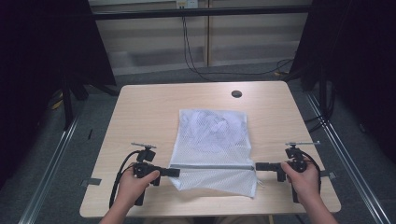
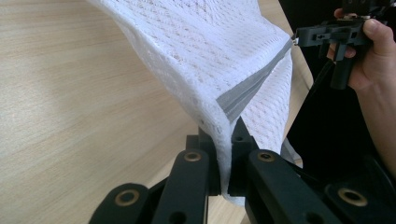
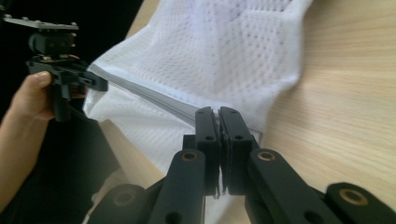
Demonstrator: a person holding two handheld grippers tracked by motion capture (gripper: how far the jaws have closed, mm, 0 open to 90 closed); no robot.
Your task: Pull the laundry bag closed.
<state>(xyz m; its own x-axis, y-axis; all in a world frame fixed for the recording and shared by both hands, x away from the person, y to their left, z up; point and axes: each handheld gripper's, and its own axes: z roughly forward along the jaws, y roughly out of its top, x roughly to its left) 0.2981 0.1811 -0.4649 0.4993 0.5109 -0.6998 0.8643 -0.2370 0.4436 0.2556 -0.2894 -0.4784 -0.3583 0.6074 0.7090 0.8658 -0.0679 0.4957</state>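
Note:
A white mesh bag (image 1: 212,133) lies on the wooden table (image 1: 140,107), with a grey zipper (image 1: 212,166) running across its near part. My left gripper (image 1: 175,172) is shut on the zipper's left end, and the mesh is pinched between its jaws (image 2: 227,135). At the zipper's right end my right gripper (image 1: 258,166) is shut too, its jaws pressed together (image 3: 219,114) on that corner of the bag. The zipper is stretched straight between the two grippers and lifted a little off the table. The left gripper view has the right gripper (image 2: 299,37) far off; the right gripper view has the left gripper (image 3: 102,84).
A small round black disc (image 1: 236,94) sits near the table's far edge. Bare wood lies on both sides of the bag. Cables (image 1: 196,65) run over the floor behind the table, and dark curtains stand at both sides.

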